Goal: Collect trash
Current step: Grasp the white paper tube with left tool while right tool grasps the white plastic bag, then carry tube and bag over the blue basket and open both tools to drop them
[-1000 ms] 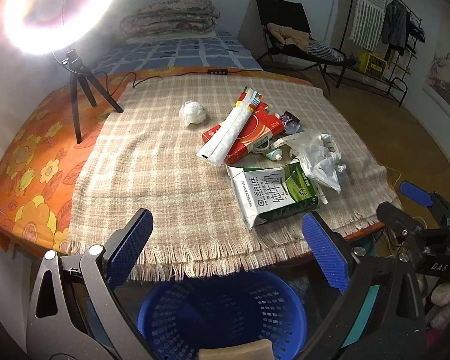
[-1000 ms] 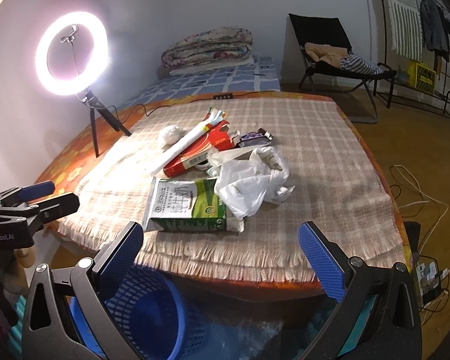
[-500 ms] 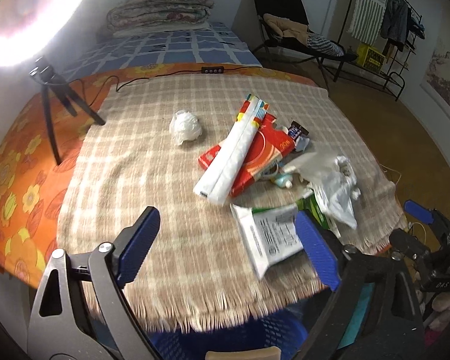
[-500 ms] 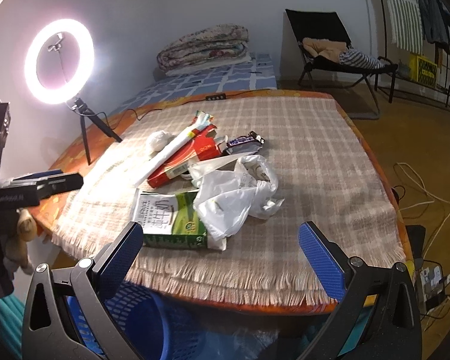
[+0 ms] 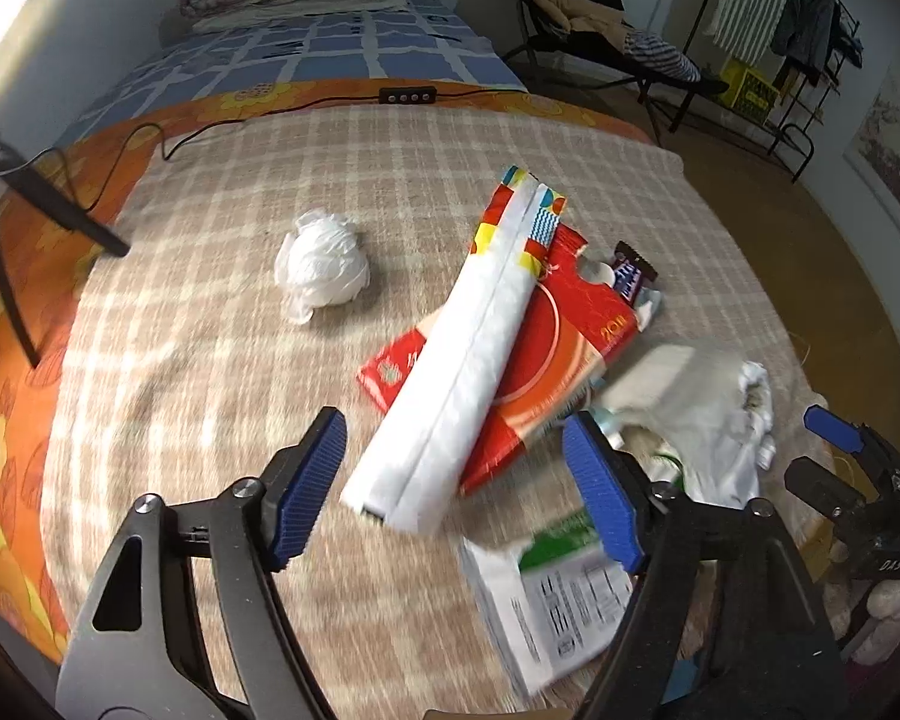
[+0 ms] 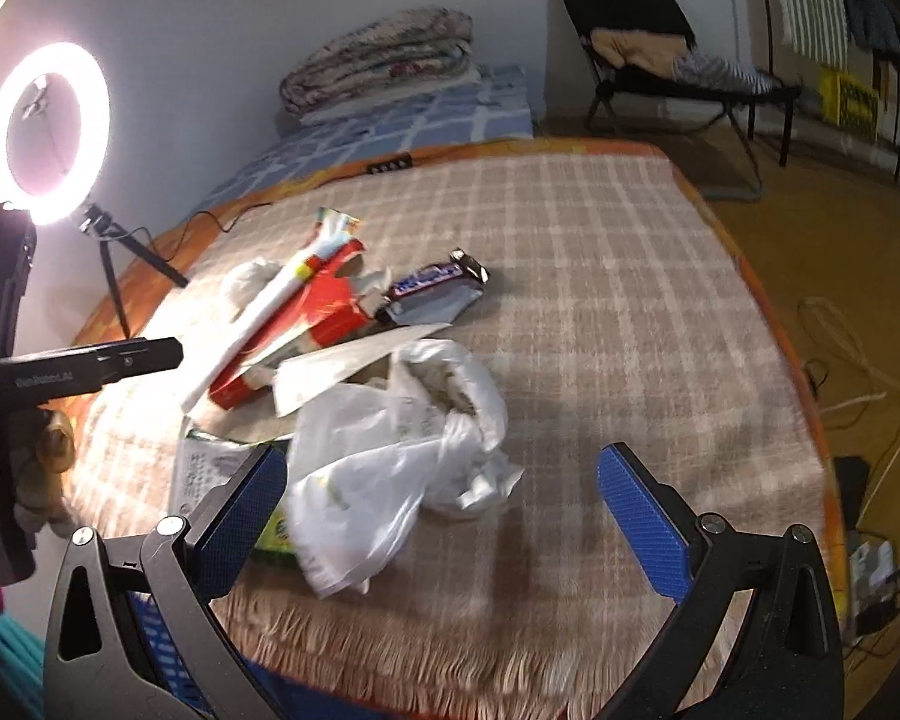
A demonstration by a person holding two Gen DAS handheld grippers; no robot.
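Note:
Trash lies on the checked cloth: a long white wrapper (image 5: 468,372) over a red packet (image 5: 564,360), a crumpled white tissue ball (image 5: 321,267), a green and white milk carton (image 5: 561,594), a clear plastic bag (image 6: 390,468) and a chocolate bar wrapper (image 6: 435,282). My left gripper (image 5: 456,498) is open and empty, just above the near end of the white wrapper. My right gripper (image 6: 444,516) is open and empty, over the plastic bag at the table's front edge. A blue basket (image 6: 156,654) shows below that edge.
A ring light (image 6: 45,132) on a tripod stands at the table's left. A black cable with a switch (image 5: 405,97) runs along the far edge. A folding chair (image 6: 660,60) and a clothes rack stand behind.
Both grippers have moved forward over the table. The left one went from above the basket to the white wrapper; the right one closed in on the plastic bag. Both stayed open.

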